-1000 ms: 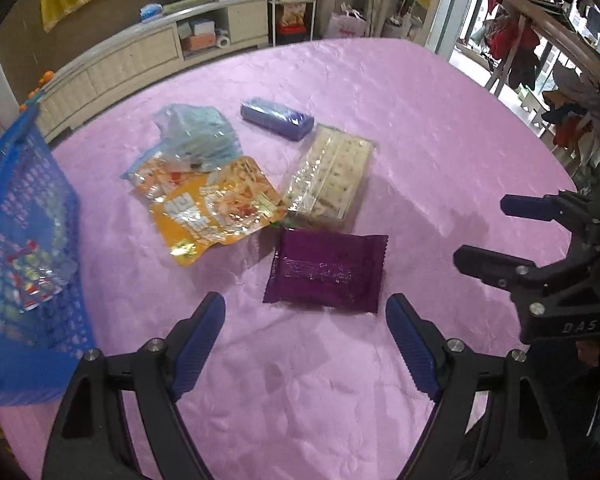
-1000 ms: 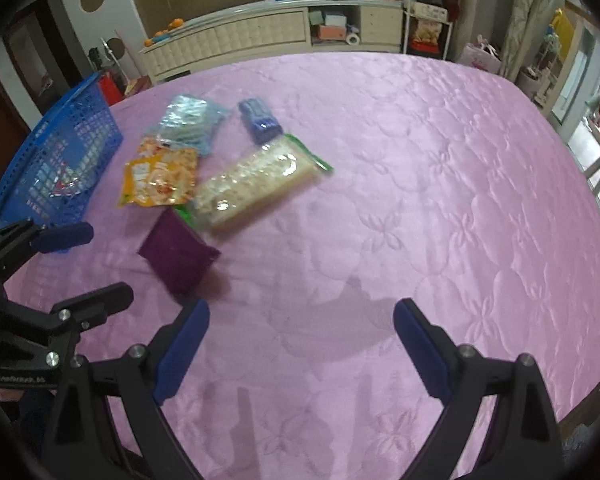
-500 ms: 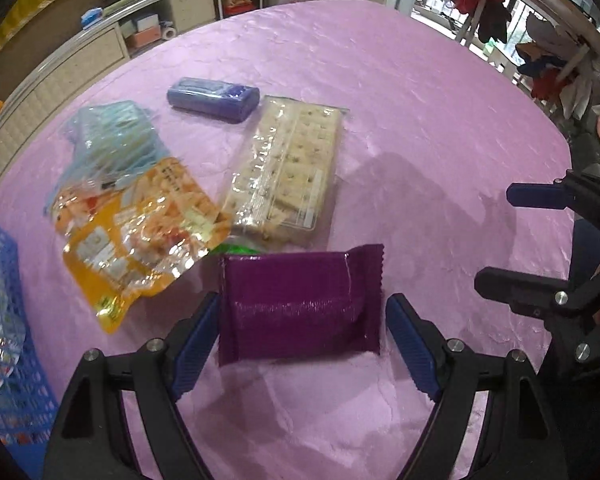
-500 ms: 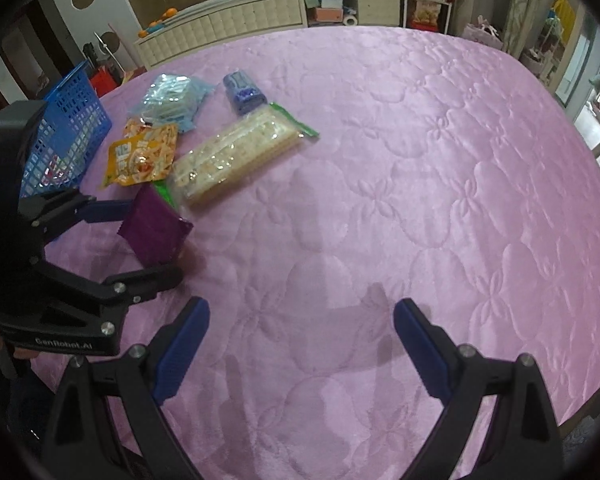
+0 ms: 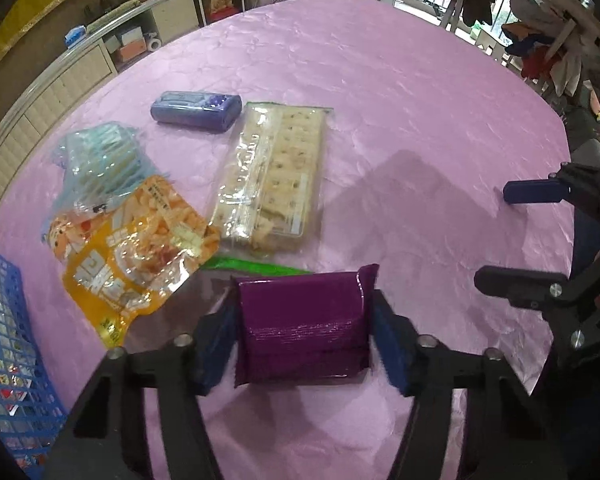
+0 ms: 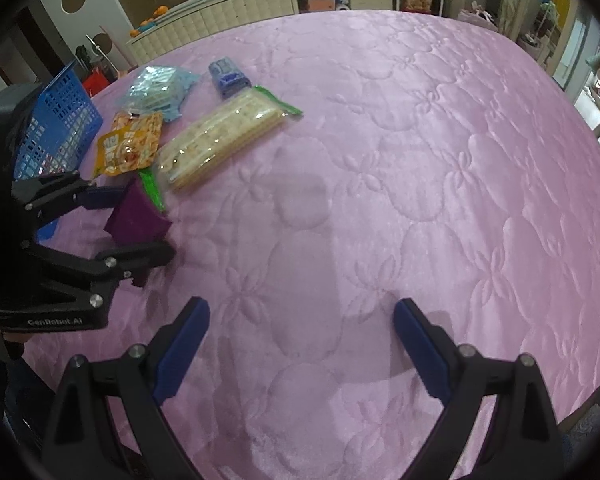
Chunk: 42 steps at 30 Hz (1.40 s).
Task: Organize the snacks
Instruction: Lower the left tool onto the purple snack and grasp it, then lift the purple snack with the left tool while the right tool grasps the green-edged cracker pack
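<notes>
My left gripper (image 5: 304, 336) is shut on a purple snack packet (image 5: 300, 328), its blue pads pressing both sides; the packet also shows in the right wrist view (image 6: 138, 216). Beyond it on the pink tablecloth lie an orange chip bag (image 5: 132, 252), a clear cracker pack (image 5: 272, 176), a pale blue bag (image 5: 100, 160) and a dark blue packet (image 5: 196, 111). A blue basket (image 5: 4, 352) stands at the left. My right gripper (image 6: 300, 344) is open and empty over bare cloth, right of the left gripper (image 6: 112, 224).
The round table (image 6: 420, 140) drops off at its right and near edges. A white cabinet (image 6: 240, 4) stands behind the table. The basket (image 6: 56, 120) holds some wrapped snacks. Clothes hang at the far right (image 5: 540, 40).
My left gripper moved forward to the purple packet and shut on it. The right gripper stayed open and shifted little.
</notes>
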Tool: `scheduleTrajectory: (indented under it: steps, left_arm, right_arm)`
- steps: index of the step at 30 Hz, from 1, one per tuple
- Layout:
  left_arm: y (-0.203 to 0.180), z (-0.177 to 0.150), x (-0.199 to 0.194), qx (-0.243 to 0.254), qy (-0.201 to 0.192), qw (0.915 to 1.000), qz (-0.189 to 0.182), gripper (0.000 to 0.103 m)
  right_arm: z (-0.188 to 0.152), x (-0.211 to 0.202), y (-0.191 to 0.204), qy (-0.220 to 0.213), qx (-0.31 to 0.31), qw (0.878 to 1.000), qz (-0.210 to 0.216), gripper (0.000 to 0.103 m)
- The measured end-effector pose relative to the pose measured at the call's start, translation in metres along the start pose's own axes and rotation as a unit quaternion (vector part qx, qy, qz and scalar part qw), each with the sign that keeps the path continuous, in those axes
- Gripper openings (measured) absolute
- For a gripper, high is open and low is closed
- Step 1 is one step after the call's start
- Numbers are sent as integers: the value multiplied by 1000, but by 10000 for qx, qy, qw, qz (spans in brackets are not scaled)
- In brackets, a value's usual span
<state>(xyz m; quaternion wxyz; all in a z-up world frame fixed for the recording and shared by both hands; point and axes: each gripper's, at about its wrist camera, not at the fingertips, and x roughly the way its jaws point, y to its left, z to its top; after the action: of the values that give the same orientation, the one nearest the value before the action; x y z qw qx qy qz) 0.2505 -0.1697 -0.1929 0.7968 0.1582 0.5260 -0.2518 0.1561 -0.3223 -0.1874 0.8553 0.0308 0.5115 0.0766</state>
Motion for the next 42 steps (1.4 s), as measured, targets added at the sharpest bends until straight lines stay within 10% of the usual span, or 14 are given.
scheduleTrajectory:
  steps: [15, 24, 33, 42]
  left_arm:
    - [34, -19, -47, -783, -536, 9931, 695, 53]
    - [80, -17, -67, -1660, -951, 9773, 909, 53]
    - [94, -5, -64, -1500, -964, 9768, 1190, 53]
    - [110, -3, -55, -1645, -851, 9768, 1078, 53]
  right_arm:
    - [27, 5, 26, 95, -221, 9995, 206, 95]
    - [74, 25, 30, 188, 447, 9987, 157, 95]
    - [109, 53, 39, 492, 1507, 9854, 625, 95]
    - [137, 71, 49, 704, 1954, 9782, 38, 95]
